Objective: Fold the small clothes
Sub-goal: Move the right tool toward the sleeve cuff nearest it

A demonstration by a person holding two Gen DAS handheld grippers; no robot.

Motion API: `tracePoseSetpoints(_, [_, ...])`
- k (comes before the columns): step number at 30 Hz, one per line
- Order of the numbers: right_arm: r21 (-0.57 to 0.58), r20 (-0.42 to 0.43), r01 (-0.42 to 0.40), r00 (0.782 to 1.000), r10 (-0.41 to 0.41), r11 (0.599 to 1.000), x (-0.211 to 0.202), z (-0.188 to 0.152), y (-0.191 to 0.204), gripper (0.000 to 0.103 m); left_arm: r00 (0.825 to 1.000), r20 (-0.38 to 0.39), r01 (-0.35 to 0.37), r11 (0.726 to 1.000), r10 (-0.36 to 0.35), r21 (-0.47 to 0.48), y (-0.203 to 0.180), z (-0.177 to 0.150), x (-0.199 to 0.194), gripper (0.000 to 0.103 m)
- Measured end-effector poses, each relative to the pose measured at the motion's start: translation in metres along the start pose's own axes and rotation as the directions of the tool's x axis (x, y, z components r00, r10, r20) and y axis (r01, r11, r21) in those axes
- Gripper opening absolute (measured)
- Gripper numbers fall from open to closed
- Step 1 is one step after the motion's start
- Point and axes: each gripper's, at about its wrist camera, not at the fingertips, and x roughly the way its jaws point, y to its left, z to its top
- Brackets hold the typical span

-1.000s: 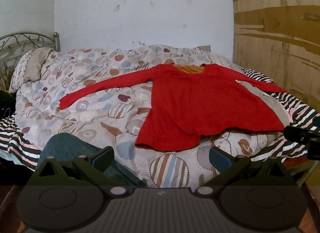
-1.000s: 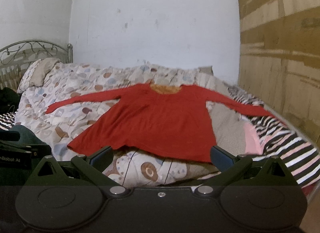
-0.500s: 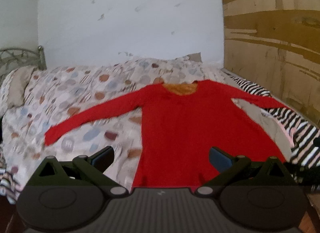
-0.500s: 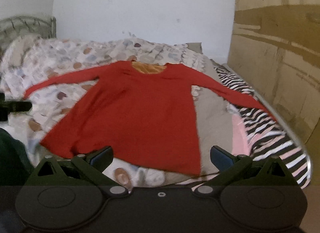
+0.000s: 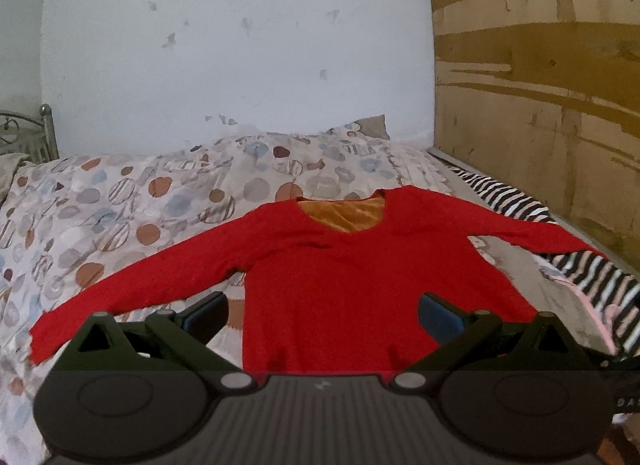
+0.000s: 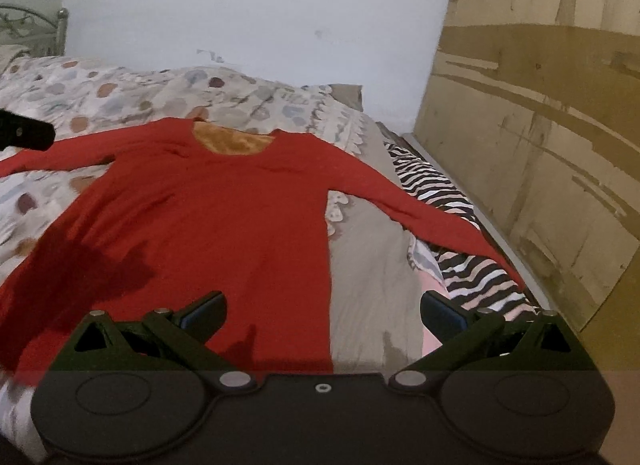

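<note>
step: approach before the first fold; nothing gripped, red long-sleeved top (image 5: pixel 360 285) lying flat and fully spread on the bed (image 5: pixel 120 205).
left hand-held gripper (image 5: pixel 323 315): fingers spread wide, empty, poised above the lower body of the top, hem hidden under the housing.
right hand-held gripper (image 6: pixel 323 315): fingers likewise spread, empty, straddling the top's right side edge, with grey sheet (image 6: pixel 372 265) ahead of the right finger.
top's place: straight ahead of both, neckline farthest away; left sleeve (image 5: pixel 132 293) running out ahead-left of the left one, right sleeve (image 6: pixel 420 217) reaching ahead-right onto the striped blanket (image 6: pixel 472 269).
next move, by judgement: lowering onto a sleeve or side edge, pinching a single layer, carrying it across the body; care needed against catching the bedding beneath.
materials: soft, matte knit, probably limp and prone to dragging; orange fleecy lining (image 5: pixel 344 215) at the scoop neck.
bedding: puffy quilt with round dot-and-stripe patches, uneven support.
shapes: flared body, long narrow sleeves.
</note>
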Motion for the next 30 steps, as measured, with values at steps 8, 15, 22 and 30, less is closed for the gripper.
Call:
tracePoseSetpoints(8, [0.155, 0.043, -0.075, 0.997, 0.069, 0.985, 0.057, 0.011, -0.022, 0.103, 0.995, -0.091, -0.024, 0.999, 0.028, 0.046, -0.003, -0.007, 0.076, 0.103])
tracePoseSetpoints(15, [0.389, 0.113, -0.101, 0.992, 0.061, 0.916, 0.104, 0.014, -0.079, 0.103, 0.989, -0.149, -0.007, 0.999, 0.013, 0.040, 0.008, -0.023, 0.118, 0.103])
tracePoseSetpoints(22, [0.440, 0.090, 0.014, 0.994, -0.060, 0.898, 0.152, 0.011, -0.109, 0.103, 0.987, -0.160, -0.002, 0.999, 0.010, 0.054, 0.018, -0.025, 0.136, 0.103])
tracePoseSetpoints(30, [0.313, -0.132, 0.250, 0.967, -0.219, 0.916, 0.193, 0.020, -0.101, 0.103, 0.982, -0.191, 0.013, 0.998, -0.002, 0.054, 0.024, -0.035, 0.143, 0.103])
